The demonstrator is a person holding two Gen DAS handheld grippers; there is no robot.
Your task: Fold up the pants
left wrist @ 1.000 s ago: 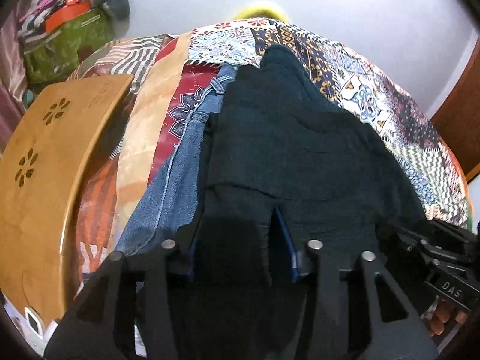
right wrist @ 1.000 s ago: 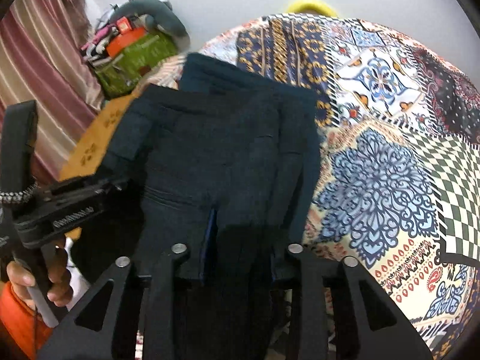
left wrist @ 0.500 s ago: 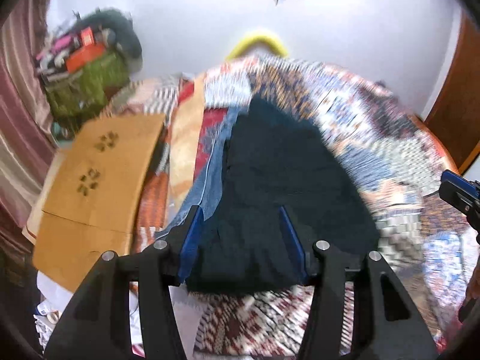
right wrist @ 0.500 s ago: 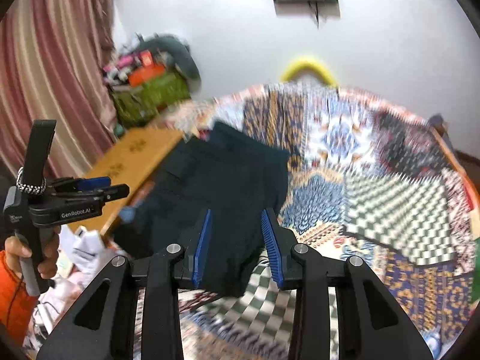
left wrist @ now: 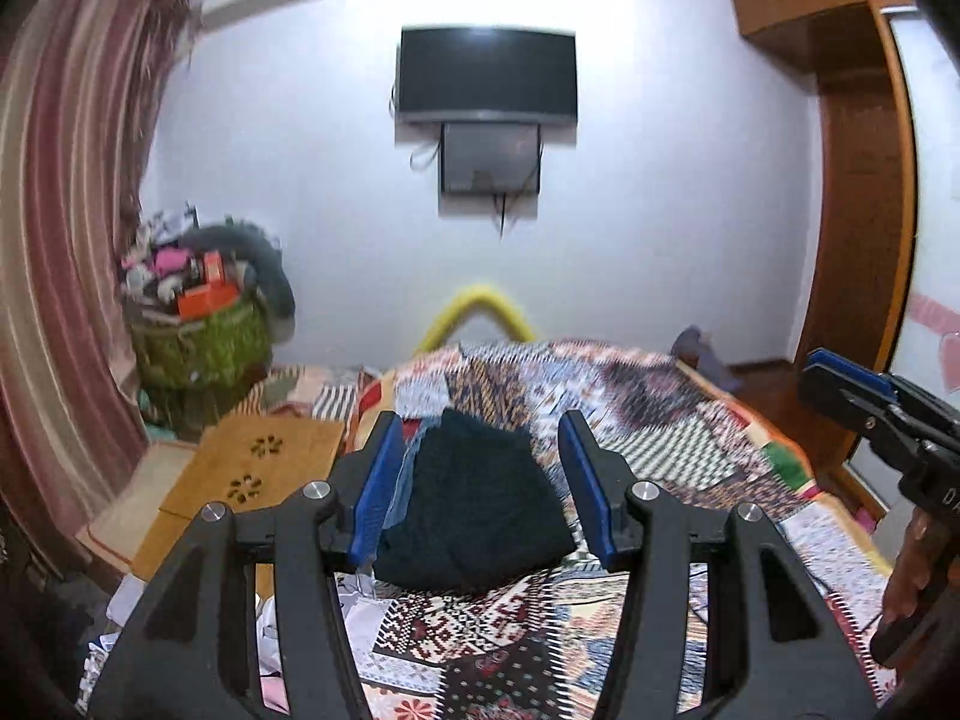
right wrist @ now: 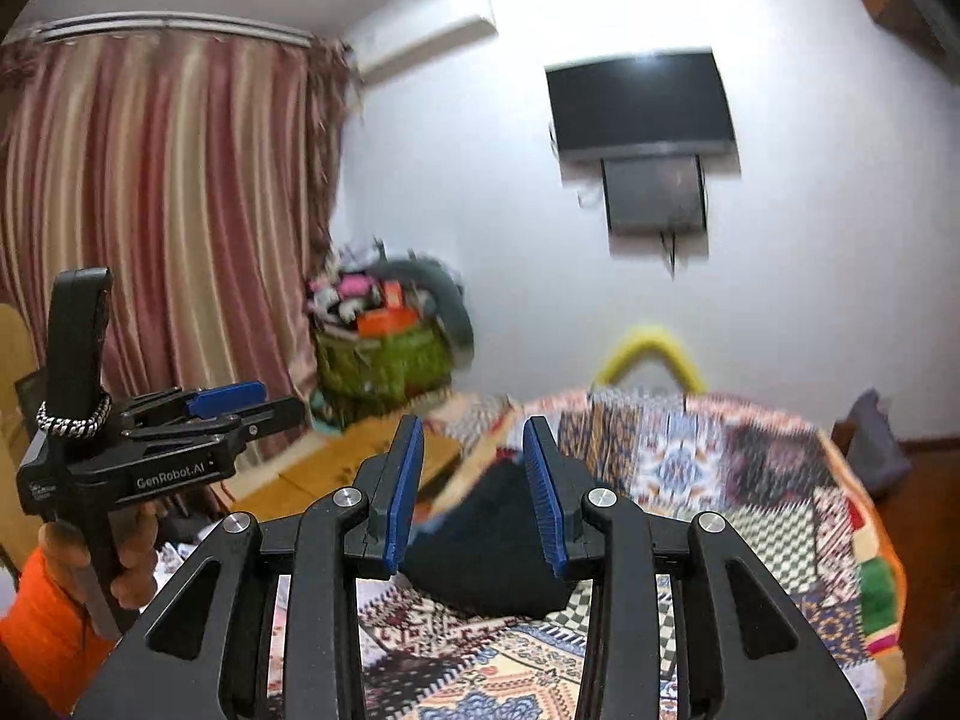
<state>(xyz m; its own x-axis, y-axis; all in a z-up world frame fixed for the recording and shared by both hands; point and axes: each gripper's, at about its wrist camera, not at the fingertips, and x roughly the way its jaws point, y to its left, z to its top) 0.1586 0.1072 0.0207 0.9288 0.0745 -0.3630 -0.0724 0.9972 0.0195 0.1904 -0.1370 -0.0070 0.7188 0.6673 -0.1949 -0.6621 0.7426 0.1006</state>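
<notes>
The dark folded pants [left wrist: 474, 504] lie in a compact stack on the patchwork bedspread [left wrist: 678, 450], on top of a blue denim garment [left wrist: 401, 480]. They also show in the right wrist view [right wrist: 486, 546]. My left gripper [left wrist: 480, 480] is open and empty, held back and above the pants. My right gripper [right wrist: 474, 480] is open and empty, also well clear of the pants. The right gripper shows at the right edge of the left wrist view [left wrist: 870, 402]; the left gripper shows at the left of the right wrist view [right wrist: 198, 420].
A wooden lap table [left wrist: 240, 480] sits left of the pants. A green basket of clutter [left wrist: 198, 336] stands by the striped curtain [left wrist: 54, 240]. A TV [left wrist: 486, 81] hangs on the far wall. A wooden wardrobe [left wrist: 852, 240] is at the right.
Both grippers have let go of the pants, opened, and pulled back and up away from the bed. The pants stay folded on the bedspread.
</notes>
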